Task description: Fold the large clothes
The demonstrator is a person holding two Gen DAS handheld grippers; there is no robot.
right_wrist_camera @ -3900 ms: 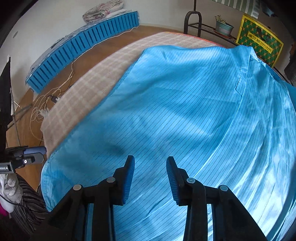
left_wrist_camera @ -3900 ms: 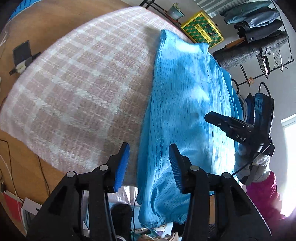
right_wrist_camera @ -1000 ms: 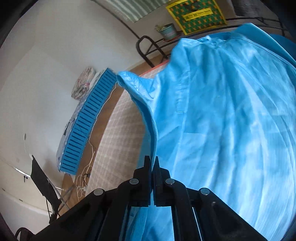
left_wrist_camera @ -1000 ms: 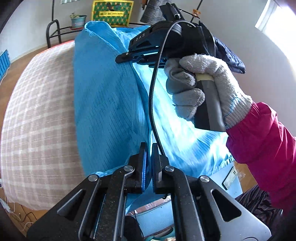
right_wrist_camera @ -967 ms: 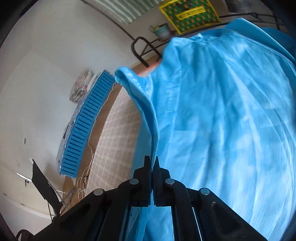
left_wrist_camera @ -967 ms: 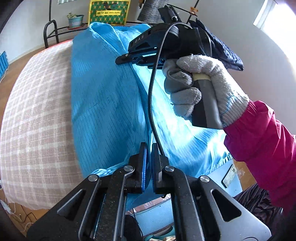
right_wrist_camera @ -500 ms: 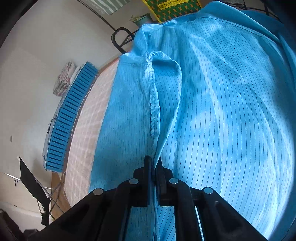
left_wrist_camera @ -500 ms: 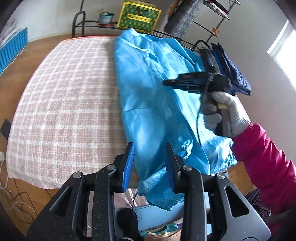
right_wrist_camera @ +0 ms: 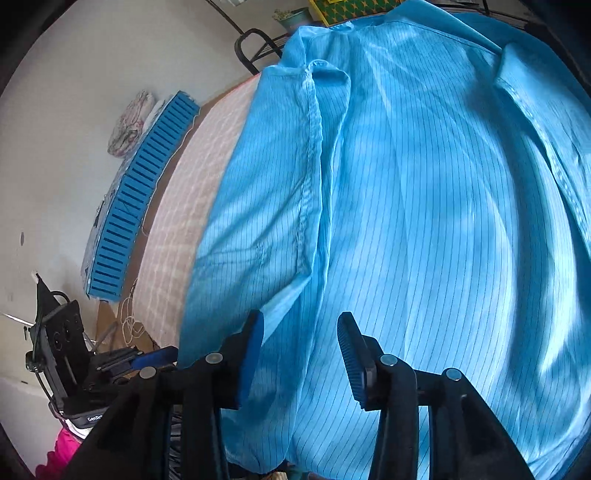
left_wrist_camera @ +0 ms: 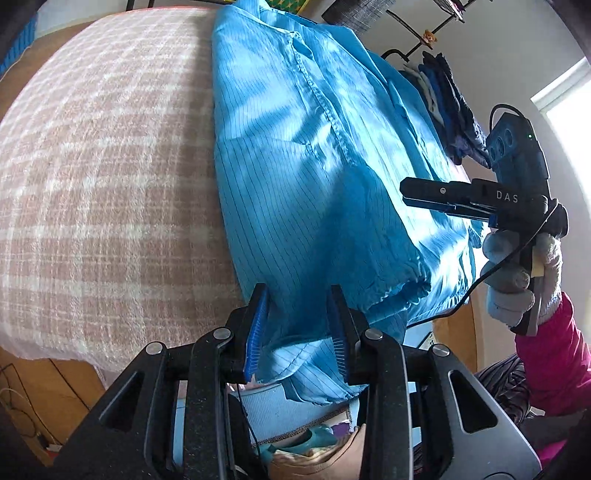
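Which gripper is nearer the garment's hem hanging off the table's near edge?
Left. The left gripper has the blue garment's hanging hem between its open jaws. The right gripper, also open, hovers farther up over the folded garment.

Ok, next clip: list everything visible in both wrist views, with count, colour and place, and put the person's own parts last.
garment: one, bright blue with thin dark stripes, spread along the table, its end hanging over the near edge.
table cover: one, beige and white check, under the garment.
slatted panel: one, blue, on the floor by the wall.
bundled cloth: one, pale patterned, beyond the panel.
metal rack: one, black, behind the table.
plant pot: one, grey-green, on the rack.
hanging clothes: several, dark blue, on a rack at the right.
left tool: black with blue pads, open, fabric between the pads.
right tool: black with blue pads, jaws just opened, over the garment.
gloved hand: one, grey glove, pink sleeve.
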